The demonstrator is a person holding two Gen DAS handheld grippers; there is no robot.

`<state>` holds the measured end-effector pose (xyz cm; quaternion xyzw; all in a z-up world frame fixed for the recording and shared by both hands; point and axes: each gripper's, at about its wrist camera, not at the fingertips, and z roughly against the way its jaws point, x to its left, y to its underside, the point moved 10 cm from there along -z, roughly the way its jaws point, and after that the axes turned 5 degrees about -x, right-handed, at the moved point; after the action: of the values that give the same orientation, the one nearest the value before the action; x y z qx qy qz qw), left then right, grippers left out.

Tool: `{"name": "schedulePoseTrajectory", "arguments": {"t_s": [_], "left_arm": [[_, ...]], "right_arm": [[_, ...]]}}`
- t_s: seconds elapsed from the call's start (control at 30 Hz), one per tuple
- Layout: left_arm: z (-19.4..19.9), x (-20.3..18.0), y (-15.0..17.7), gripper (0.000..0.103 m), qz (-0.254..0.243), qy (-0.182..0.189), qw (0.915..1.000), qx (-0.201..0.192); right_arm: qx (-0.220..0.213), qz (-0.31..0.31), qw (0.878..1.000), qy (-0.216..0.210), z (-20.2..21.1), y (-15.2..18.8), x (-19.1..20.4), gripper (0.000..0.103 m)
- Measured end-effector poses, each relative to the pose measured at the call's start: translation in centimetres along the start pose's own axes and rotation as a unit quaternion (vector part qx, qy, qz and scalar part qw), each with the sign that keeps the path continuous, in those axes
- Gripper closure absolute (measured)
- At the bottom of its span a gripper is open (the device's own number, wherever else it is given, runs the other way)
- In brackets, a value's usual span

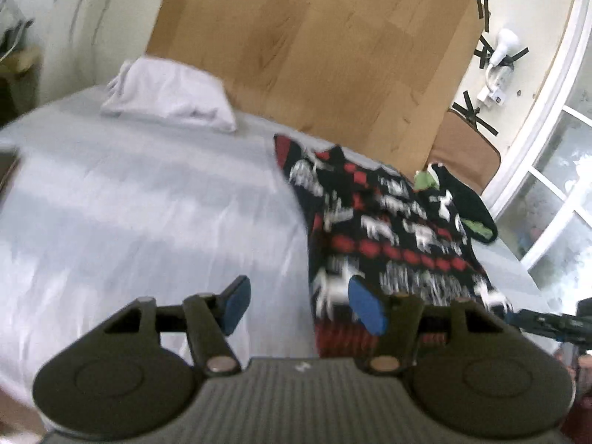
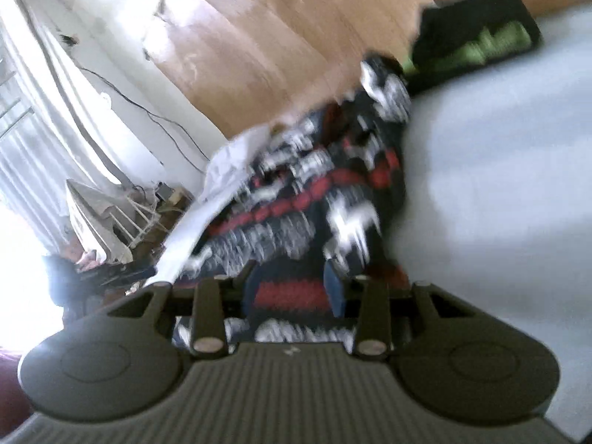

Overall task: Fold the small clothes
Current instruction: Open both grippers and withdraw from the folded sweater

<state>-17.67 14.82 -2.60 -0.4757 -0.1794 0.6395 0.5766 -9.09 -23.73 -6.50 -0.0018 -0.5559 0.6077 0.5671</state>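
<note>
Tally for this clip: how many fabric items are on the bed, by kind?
Patterned knit garment, black with red and white: 1
Black garment with green print: 1
White pillow: 1
Total: 3, all lying on the white bed sheet.

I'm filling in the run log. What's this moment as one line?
scene: patterned sweater on bed | left gripper: open, empty | right gripper: sweater between fingers, grip unclear
</note>
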Motion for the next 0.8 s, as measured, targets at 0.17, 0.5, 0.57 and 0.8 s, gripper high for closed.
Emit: {"name": "schedulePoseTrajectory", "arguments": {"t_s": [0.17,0.5,0.57,0.8], "left_arm": [[1.7,-0.5,5.1,0.043,-0.001,-0.001,0.9996,0.027],[-0.7,-1.8,11.4,0.036,-0.075,0.001,0.9948,0.068],[-1.4,-2.4,11.7,0.036,-0.086,0.013,0.9936,0.072],[-3.7,-4.3,13.1,0.069,-0.113,0.045,0.9869,0.106]], "right_arm": [[-0.015,-0.012,1.0,0.021,0.8,0.3,-0.2,0.071],[0.044,0.079,0.995,0.033,6.5,5.4,0.7,0.057],[0.065,0.105,0.991,0.057,6.6,6.3,0.1,0.052],[0.089,0.129,0.985,0.077,3.6,8.2,-2.6,0.052]]}}
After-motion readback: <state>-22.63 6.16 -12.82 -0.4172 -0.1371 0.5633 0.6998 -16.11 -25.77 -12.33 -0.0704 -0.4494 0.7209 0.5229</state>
